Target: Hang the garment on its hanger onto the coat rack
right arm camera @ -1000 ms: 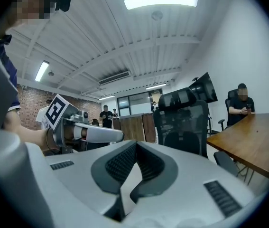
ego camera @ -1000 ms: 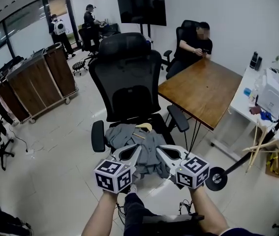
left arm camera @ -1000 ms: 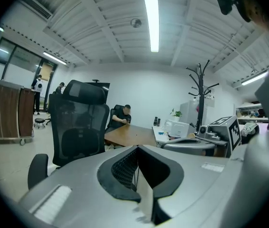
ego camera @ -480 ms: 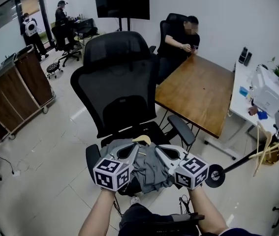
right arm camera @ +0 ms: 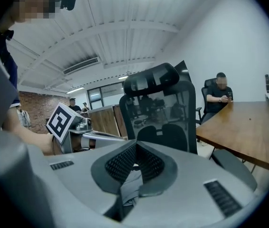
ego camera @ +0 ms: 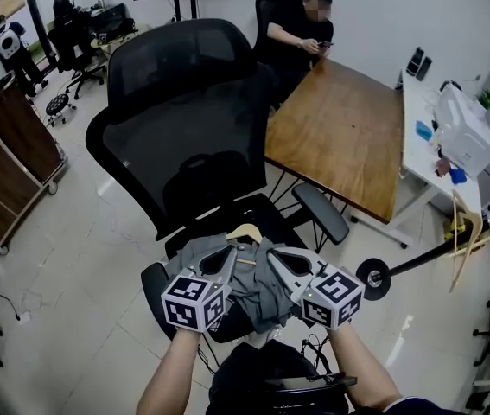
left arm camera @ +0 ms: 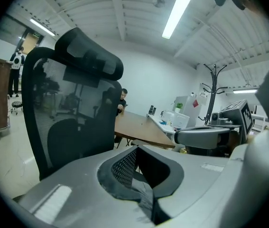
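A grey garment (ego camera: 257,294) on a wooden hanger (ego camera: 245,232) rests over the seat of a black office chair (ego camera: 184,102). My left gripper (ego camera: 230,262) and right gripper (ego camera: 272,258) sit side by side on the garment, both shut, each pinching a fold of its fabric. In the left gripper view, dark cloth (left arm camera: 146,201) shows in the slit of the closed jaws (left arm camera: 136,148). The right gripper view shows grey cloth (right arm camera: 130,184) caught the same way (right arm camera: 135,144). The black coat rack (ego camera: 435,251) stands to the right, its round base near my right hand; it is also in the left gripper view (left arm camera: 213,80).
A brown table (ego camera: 340,137) stands behind the chair, with a person (ego camera: 301,28) seated at its far end. A white desk (ego camera: 452,137) with boxes lies at the right. Wooden hangers (ego camera: 462,232) hang on the rack. A wooden cart (ego camera: 7,162) stands at the left.
The chair has grown larger and nearer in the head view. Both grippers stay shut at the garment and have come down towards the seat with it.
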`<move>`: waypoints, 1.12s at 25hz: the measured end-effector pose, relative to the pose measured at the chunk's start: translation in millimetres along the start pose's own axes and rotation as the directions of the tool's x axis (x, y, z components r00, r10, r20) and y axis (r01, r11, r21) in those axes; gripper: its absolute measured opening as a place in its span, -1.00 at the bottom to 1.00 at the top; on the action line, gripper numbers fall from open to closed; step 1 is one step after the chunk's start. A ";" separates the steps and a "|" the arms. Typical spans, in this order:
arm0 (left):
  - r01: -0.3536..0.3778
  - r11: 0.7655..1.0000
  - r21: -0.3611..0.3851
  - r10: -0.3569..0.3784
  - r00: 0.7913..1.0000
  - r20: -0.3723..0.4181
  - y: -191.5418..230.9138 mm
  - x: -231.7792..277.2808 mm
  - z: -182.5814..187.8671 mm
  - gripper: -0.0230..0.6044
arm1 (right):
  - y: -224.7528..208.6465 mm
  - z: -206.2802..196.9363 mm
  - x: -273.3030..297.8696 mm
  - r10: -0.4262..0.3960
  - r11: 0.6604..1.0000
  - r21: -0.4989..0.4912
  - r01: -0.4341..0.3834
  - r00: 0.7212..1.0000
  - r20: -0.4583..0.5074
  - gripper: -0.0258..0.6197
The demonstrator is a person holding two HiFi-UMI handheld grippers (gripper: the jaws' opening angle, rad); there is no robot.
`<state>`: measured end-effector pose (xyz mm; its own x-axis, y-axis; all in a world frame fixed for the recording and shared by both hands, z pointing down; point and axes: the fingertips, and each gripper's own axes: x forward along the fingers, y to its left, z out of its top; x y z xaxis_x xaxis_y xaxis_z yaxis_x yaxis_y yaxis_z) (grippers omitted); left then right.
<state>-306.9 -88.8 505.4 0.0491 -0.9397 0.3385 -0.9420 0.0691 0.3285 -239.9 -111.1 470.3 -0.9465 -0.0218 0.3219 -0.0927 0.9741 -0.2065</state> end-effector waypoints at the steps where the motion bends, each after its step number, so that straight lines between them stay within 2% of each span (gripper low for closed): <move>1: 0.003 1.000 -0.008 -0.003 1.000 -0.009 -0.5 4.5 -3.8 -0.91 | -3.0 -3.1 2.1 0.002 1.000 0.007 -0.002 1.000 -0.009 -0.92; 5: 0.002 1.000 -0.017 -0.003 0.998 -0.061 -0.1 24.6 -24.9 -0.91 | -19.0 -18.2 10.9 0.007 0.999 0.044 -0.005 0.999 -0.037 -0.92; 9: -0.037 0.999 0.010 0.038 0.991 -0.126 25.3 53.4 -44.2 -0.91 | -34.8 -37.0 18.2 0.005 0.998 0.070 0.000 0.998 -0.068 -0.92; 12: -0.066 0.996 0.056 0.076 0.979 -0.188 55.3 81.8 -68.1 -0.91 | -45.3 -52.6 26.4 0.009 0.996 0.093 -0.001 0.996 -0.089 -0.92; 15: -0.053 0.991 0.124 0.084 0.962 -0.259 84.4 116.8 -96.2 -0.91 | -54.8 -68.8 35.4 0.018 0.993 0.118 -0.005 0.994 -0.108 -0.92; 21: -0.029 0.967 0.255 0.133 0.906 -0.402 153.4 166.7 -154.3 -0.83 | -72.8 -104.8 61.2 0.041 0.985 0.174 -0.016 0.989 -0.140 -0.92; 24: 0.043 0.956 0.291 0.104 0.876 -0.472 173.7 181.6 -179.6 -0.48 | -81.4 -120.6 74.9 0.041 0.979 0.204 -0.011 0.989 -0.143 -0.92; 26: 0.091 0.946 0.313 0.092 0.846 -0.525 186.4 190.4 -195.7 -0.27 | -88.0 -129.4 84.3 0.037 0.975 0.223 -0.004 0.988 -0.147 -0.92; 28: 0.120 0.946 0.301 0.081 0.812 -0.578 198.6 195.8 -213.1 -0.11 | -91.2 -136.9 92.8 0.043 0.972 0.233 -0.005 0.987 -0.157 -0.92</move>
<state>-413.6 -187.7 824.8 0.1558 -0.5639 0.8110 -0.9851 -0.1487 0.0859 -276.9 -171.1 645.5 -0.8893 0.0555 0.4539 -0.1573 0.8948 -0.4178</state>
